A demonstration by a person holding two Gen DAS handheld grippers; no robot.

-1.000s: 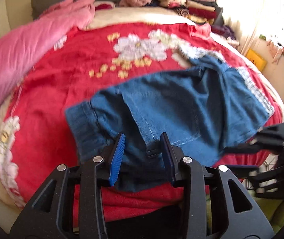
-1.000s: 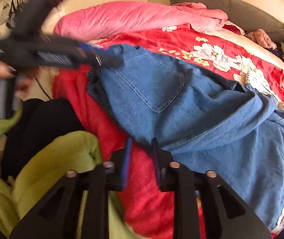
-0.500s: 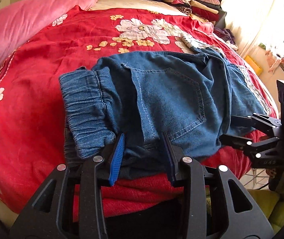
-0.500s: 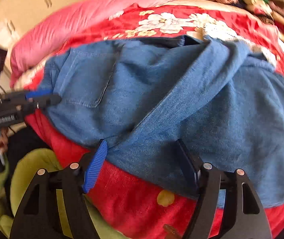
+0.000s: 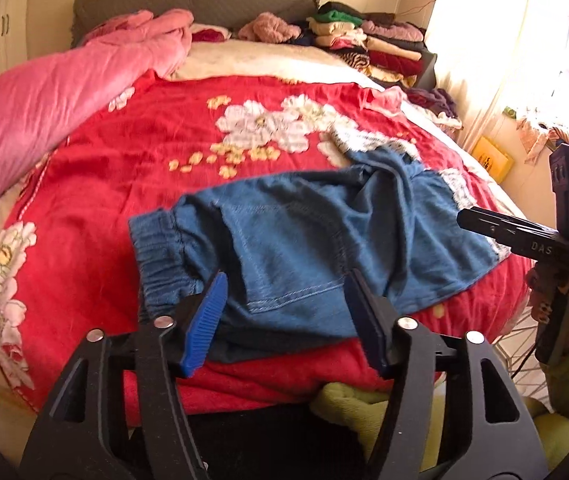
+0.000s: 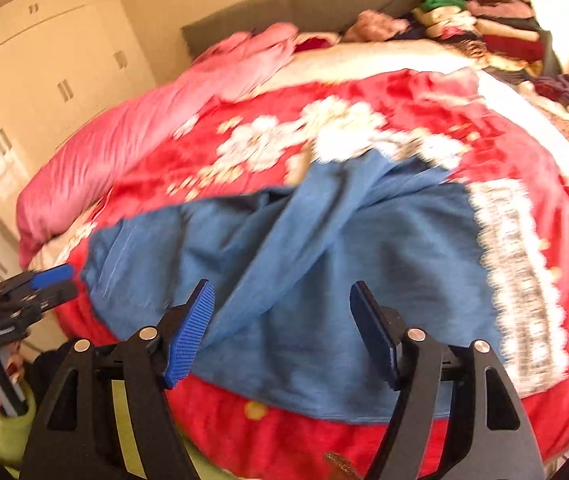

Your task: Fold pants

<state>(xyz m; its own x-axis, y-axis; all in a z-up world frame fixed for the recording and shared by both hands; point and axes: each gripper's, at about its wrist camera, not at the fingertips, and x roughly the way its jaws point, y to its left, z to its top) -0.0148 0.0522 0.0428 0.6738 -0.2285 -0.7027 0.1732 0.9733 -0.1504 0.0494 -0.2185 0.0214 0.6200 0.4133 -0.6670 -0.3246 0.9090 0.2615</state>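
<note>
The left gripper has its jaws wide apart and holds nothing; the blue pads stand at each side of the near edge of the pants, just above the cloth. The right gripper is wide apart too and empty, over the leg part of the pants. In the left view the pants lie at 12 o'clock from the fingers, on the red blanket, near the front edge of the bed. The elastic waistband is bunched at 10 o'clock, and the legs go to 2 o'clock, where a ridge of cloth stands up.

I think some things may go wrong. The denim is rumpled, so a grip now could take only the top layer, and the fold would come out crooked. A low grip could take the blanket together with the pants and drag it. The pants lie close to the bed edge, so a pull toward the person may slide them off.

On the right gripper's body, at 3 o'clock in the left view, I read the letters "DAS". Other writing is too blurred.
</note>
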